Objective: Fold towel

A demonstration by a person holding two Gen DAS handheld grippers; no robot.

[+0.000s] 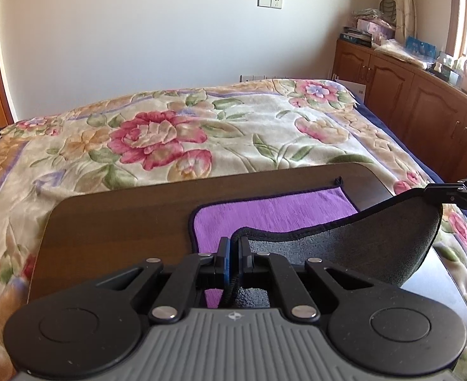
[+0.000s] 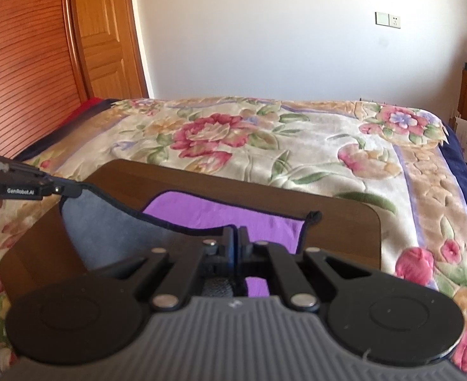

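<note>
Both grippers sit closest, each pinching a near corner of the towel, which lies on a dark wooden table set against a bed under a flowered blanket. Its purple face rests flat on the far part of the table, while the near edge is lifted so the grey underside hangs in a slack curve between the two tools.

To fold it well, I'd say both corners should travel forward together at the same height and land square on the far corners; the small hanging loop at the far right corner makes a handy mark. Keeping the raised edge taut would stop the sag from creasing.

The left gripper has its jaws pressed nearly together on the dark hem. The right gripper is likewise clamped tight on its corner.
</note>
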